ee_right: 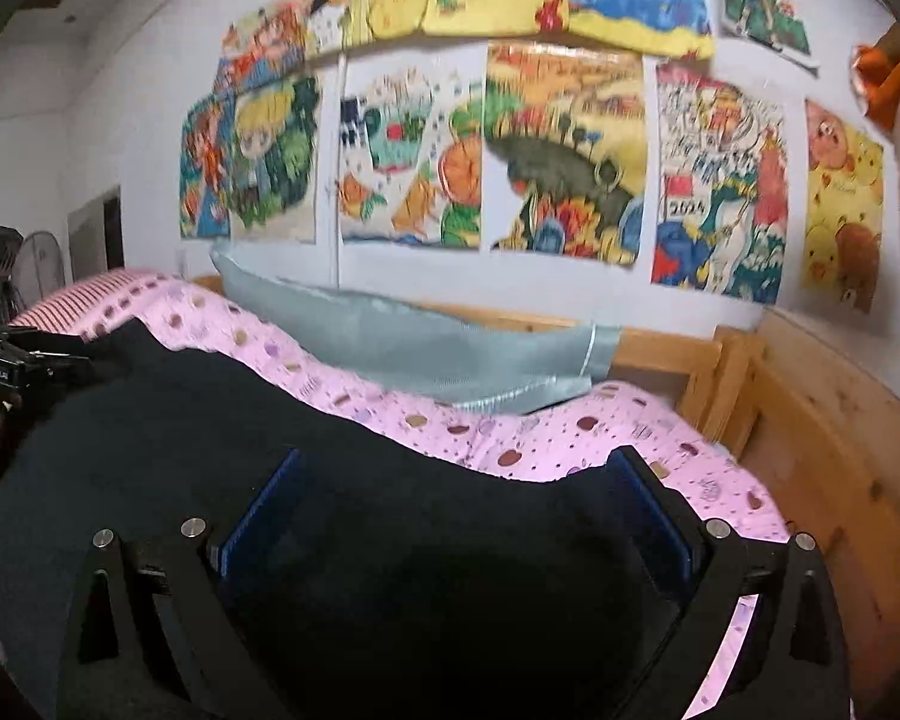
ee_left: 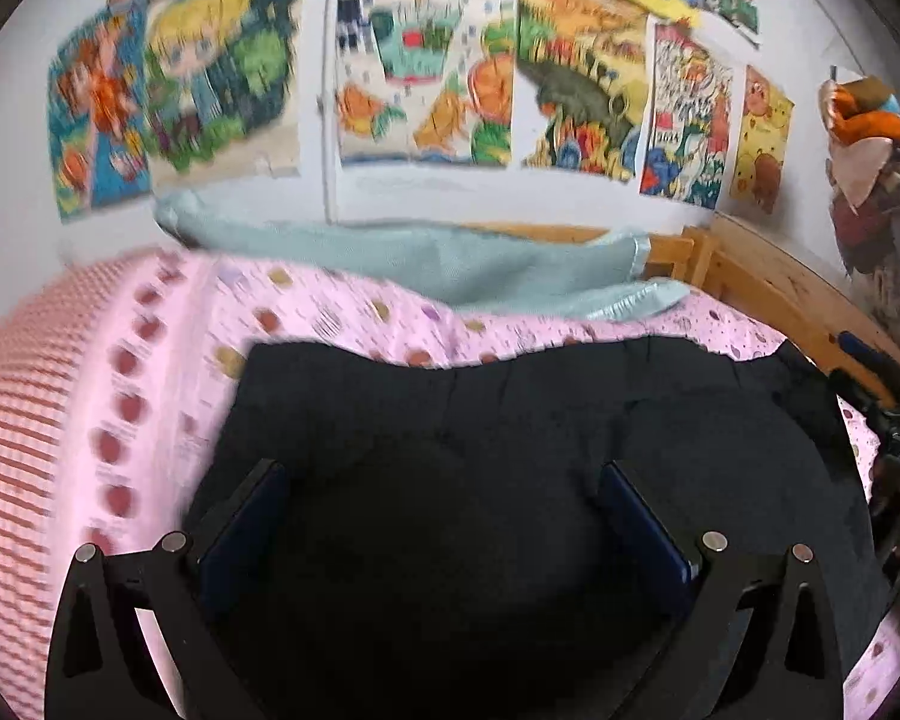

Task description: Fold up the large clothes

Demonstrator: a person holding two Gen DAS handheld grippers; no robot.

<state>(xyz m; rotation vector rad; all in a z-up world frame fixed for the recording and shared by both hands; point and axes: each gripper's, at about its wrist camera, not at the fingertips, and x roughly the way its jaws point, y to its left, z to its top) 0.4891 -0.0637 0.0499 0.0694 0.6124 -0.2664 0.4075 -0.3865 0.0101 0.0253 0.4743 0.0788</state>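
The dark garment [ee_left: 510,450] lies spread on the bed, on top of the pink dotted sheet [ee_left: 342,312]. Its far edge runs in a wavy line across the sheet; in the right wrist view the garment [ee_right: 270,450] fills the near part of the bed and slopes up toward the left.

My left fingers [ee_left: 444,516] stand wide apart above the cloth. Nothing is between the blue pads, and I cannot tell whether the tips touch the fabric. My right fingers [ee_right: 456,498] are spread just as wide, also over the garment, gripping nothing. In the right wrist view my other gripper [ee_right: 12,360] shows at the left edge, at the garment's left end.

Beyond the garment, a pale green blanket [ee_left: 438,264] lies bunched along the far side of the bed, against the wall. Left of the dotted sheet, a red-and-white striped cloth [ee_left: 18,420] covers the bed's end. A wooden bed frame [ee_right: 810,420] runs along the back and turns down the right side.

The white wall [ee_right: 138,120] behind carries a row of bright children's drawings [ee_right: 564,156], with more above them. The left wrist view is blurred, most at its left side. At its right edge hangs a cluster of orange and dark items [ee_left: 870,168], too unclear to name.
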